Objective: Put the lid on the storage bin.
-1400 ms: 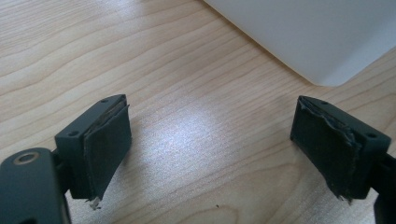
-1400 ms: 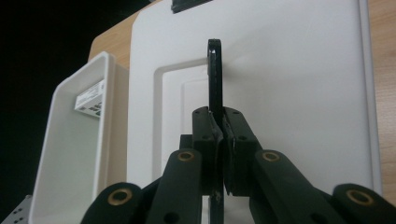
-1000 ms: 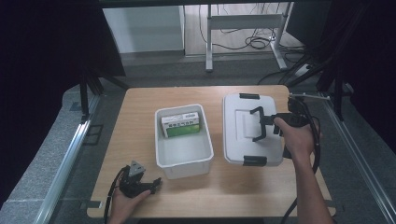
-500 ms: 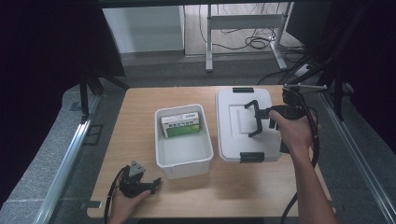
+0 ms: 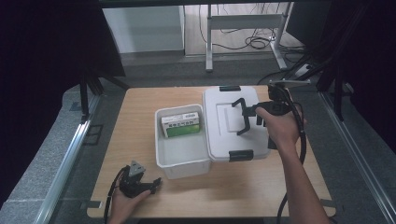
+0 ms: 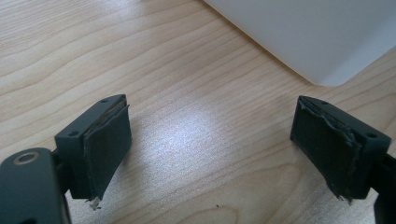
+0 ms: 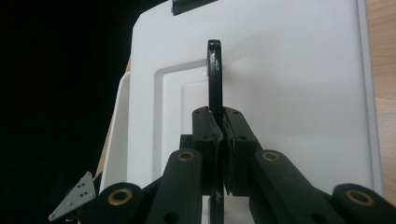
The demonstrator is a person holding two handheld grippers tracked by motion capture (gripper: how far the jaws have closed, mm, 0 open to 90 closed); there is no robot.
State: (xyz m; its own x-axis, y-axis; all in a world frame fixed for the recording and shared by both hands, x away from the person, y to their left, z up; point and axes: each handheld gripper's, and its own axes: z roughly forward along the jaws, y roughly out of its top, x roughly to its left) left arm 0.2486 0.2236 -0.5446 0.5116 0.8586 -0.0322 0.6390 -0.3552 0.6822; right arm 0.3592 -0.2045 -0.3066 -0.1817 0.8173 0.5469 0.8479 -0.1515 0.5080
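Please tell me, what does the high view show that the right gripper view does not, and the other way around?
High view alone: the open white bin with a green-and-white box inside, the left claw resting near the table's front edge, and the person's right hand.

Right gripper view alone: a close look at the right claw, whose pads are pressed onto the lid's black handle, which stands upright.

Both: the white lid, its black handle, and the right claw shut on that handle.
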